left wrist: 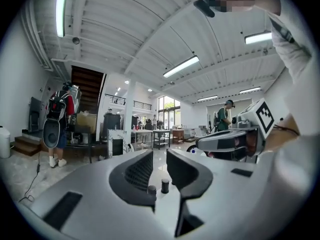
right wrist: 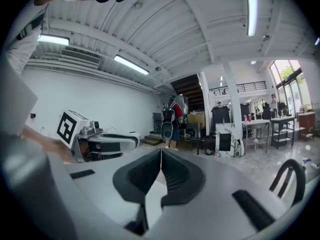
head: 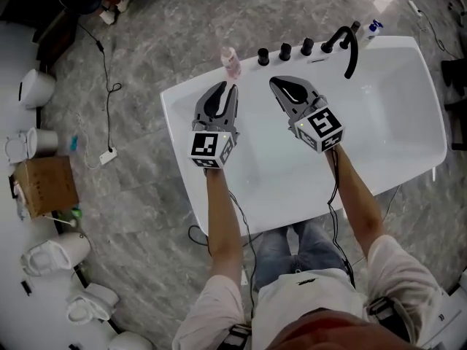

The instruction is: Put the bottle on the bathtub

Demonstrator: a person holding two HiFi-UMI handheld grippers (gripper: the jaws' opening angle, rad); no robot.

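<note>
Left gripper [head: 231,87]: the jaws are released, a narrow gap shows between the pads in the left gripper view, and nothing stands in that gap. Right gripper [head: 276,83]: the jaws are clenched, pad against pad with no gap in the right gripper view, and nothing is held. Both grippers are held side by side above the white bathtub [head: 408,71], each pointing toward its far rim, with the marker cubes facing the head camera. The pink bottle [head: 230,62] stands upright on the far rim of the bathtub, near its left corner and just beyond the tip of the left gripper; it is apart from both sets of jaws. To the right of the bottle along the same rim sit three black knobs [head: 284,51], followed by a black curved faucet [head: 349,46]. The bathtub stands on a grey marble-patterned floor [head: 146,64]. A cardboard box [head: 45,184] lies well apart on the left.
</note>
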